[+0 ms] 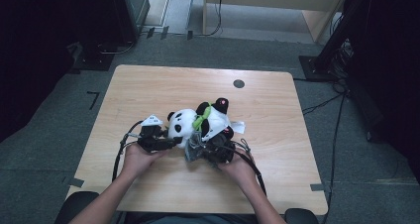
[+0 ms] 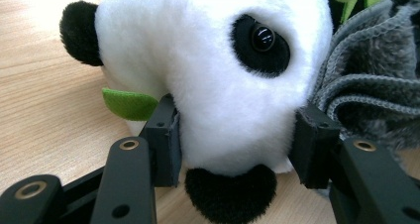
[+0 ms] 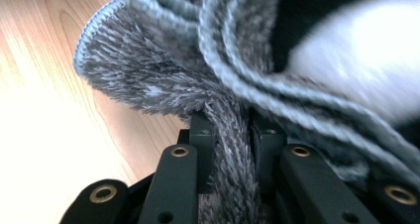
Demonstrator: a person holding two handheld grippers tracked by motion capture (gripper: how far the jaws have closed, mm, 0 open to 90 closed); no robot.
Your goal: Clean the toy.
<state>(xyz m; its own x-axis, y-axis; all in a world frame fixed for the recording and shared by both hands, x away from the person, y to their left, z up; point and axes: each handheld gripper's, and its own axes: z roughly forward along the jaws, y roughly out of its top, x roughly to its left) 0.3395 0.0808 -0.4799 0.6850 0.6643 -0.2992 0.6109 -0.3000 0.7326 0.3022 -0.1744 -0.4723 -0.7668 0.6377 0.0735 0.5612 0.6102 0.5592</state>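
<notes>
Toy panda lies on desk, approx. centre, head toward person's left. L tool pinches panda's head, one pad on each side of muzzle. R tool pressed together on a fold of grey cloth. Cloth sits bunched at panda's near side, touching its body, btw. the two tools.
</notes>
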